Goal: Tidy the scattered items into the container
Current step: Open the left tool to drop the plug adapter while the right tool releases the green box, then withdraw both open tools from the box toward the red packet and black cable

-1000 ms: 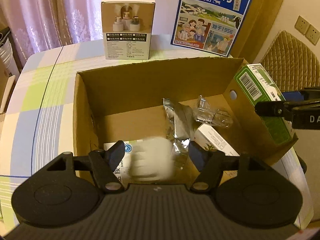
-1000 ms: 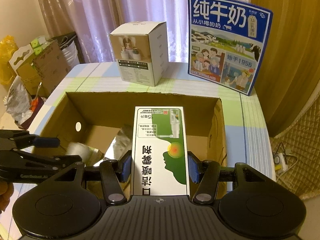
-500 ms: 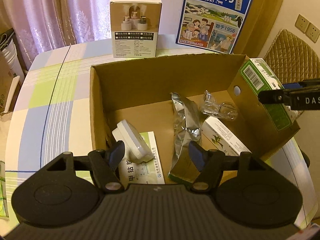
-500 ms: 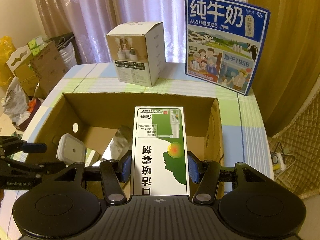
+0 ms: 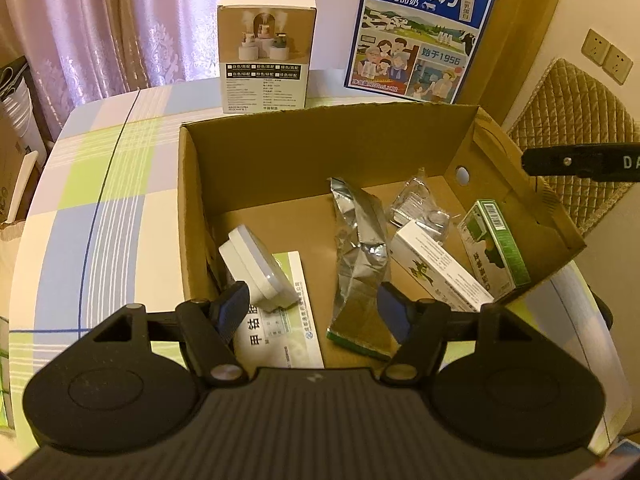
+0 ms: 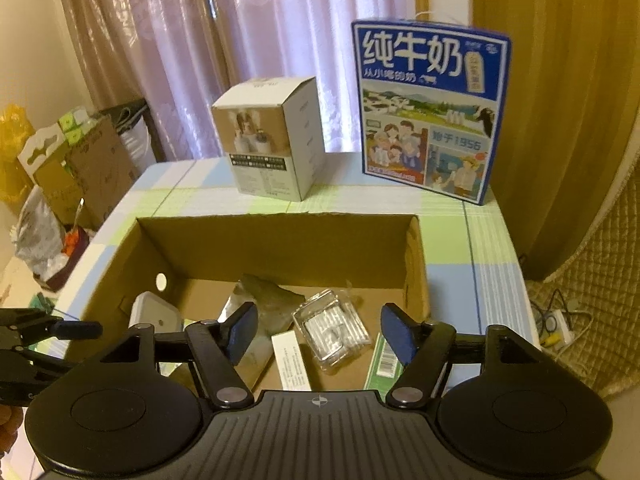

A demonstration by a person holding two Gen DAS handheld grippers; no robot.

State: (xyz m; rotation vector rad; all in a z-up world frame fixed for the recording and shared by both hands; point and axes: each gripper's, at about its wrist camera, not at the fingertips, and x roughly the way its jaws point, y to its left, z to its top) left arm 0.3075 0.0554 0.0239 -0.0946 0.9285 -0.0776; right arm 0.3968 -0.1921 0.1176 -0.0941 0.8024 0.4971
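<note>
An open cardboard box [image 5: 320, 148] [image 6: 280, 244] stands on the checked table. Inside lie a white square device [image 5: 256, 268] [image 6: 154, 314], a green-and-white leaflet box [image 5: 280, 328], a silver foil pouch [image 5: 360, 256] [image 6: 264, 300], a clear plastic blister pack [image 5: 420, 208] [image 6: 332, 328], a white carton [image 5: 436, 276] [image 6: 292, 364] and a green-and-white medicine box [image 5: 496, 244] [image 6: 384, 360] leaning at the right wall. My left gripper [image 5: 312, 312] is open and empty over the box's near edge. My right gripper [image 6: 320, 332] is open and empty above the box.
A white humidifier box [image 5: 266, 52] [image 6: 272, 140] and a blue milk carton case [image 5: 420, 36] [image 6: 432, 112] stand behind the box. A quilted chair [image 5: 568, 120] is at the right. Cardboard and bags [image 6: 60, 184] sit left of the table.
My left gripper dropped the white device into the box. My right gripper opened and let go of the green medicine box, which now lies in the box.
</note>
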